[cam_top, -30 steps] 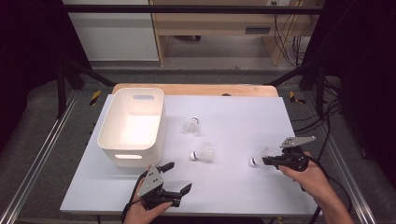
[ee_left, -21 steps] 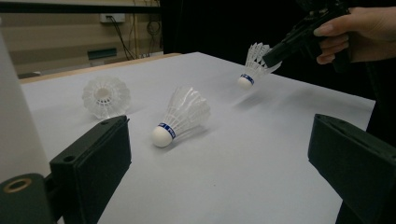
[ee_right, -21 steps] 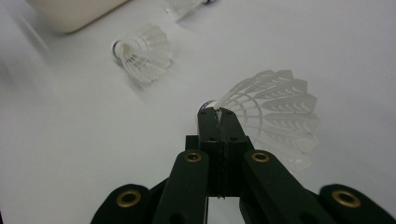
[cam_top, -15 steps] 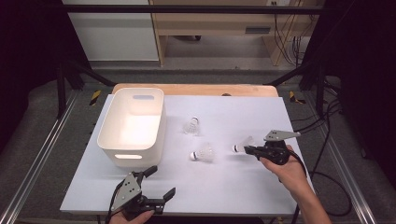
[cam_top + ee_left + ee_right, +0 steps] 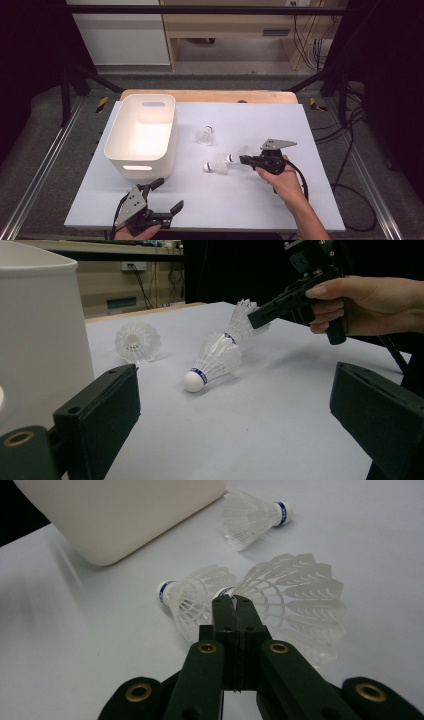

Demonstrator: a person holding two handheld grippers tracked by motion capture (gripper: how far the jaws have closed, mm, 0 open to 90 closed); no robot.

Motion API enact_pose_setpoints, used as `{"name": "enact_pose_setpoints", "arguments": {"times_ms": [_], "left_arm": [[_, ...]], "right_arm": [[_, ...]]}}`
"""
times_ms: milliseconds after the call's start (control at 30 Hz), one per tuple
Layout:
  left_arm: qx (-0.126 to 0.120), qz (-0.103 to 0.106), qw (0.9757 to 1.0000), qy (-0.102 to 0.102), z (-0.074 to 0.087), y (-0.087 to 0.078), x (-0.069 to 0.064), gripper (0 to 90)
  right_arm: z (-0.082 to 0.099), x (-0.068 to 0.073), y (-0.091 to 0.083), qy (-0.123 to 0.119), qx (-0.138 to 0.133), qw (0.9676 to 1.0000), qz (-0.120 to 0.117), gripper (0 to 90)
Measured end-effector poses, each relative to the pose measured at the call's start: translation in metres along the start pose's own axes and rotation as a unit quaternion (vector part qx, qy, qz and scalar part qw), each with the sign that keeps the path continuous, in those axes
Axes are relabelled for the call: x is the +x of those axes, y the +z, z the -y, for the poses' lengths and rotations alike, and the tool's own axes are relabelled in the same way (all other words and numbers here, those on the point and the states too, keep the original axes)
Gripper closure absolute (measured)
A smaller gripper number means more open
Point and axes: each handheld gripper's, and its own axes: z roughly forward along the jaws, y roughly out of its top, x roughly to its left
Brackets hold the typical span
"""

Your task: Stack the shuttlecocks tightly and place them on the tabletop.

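The right gripper is clamped on a shuttlecock, its jaws pinched together on the feather skirt so that the skirt fans out past the tips in the right gripper view. The carried shuttlecock hangs just above the white table, right of centre, and the white bin it looks bound for lies to the left and slightly farther away, so the coming move is a leftward carry over the bin's near-right rim. A second shuttlecock lies on its side directly between gripper and bin, its long axis running left to right with the cork pointing left; the held one nearly touches its skirt. A third shuttlecock rests farther off, near the bin's right wall. The right hand holds its tool roughly level, pointing left. The left gripper waits at the near edge, jaws spread wide and empty, nearer the bin but idle.
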Motion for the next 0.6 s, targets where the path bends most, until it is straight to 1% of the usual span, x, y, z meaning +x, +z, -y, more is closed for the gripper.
{"name": "enact_pose_setpoints", "arguments": {"times_ms": [200, 467, 600], "left_arm": [[0.002, 0.001, 1.0, 0.0, 0.001, 0.001, 0.0, 6.1], [0.004, 0.002, 1.0, 0.002, 0.001, 0.001, 0.0, 6.0], [0.004, 0.004, 1.0, 0.001, 0.001, 0.002, -0.001, 6.0]], "right_arm": [[0.001, 0.004, 0.011, 0.004, -0.003, 0.9998, -0.018, 90.0], [0.002, 0.007, 0.02, 0.012, -0.005, 0.9994, -0.031, 90.0], [0.003, 0.009, 0.024, 0.012, -0.003, 0.9992, -0.038, 90.0]]}}
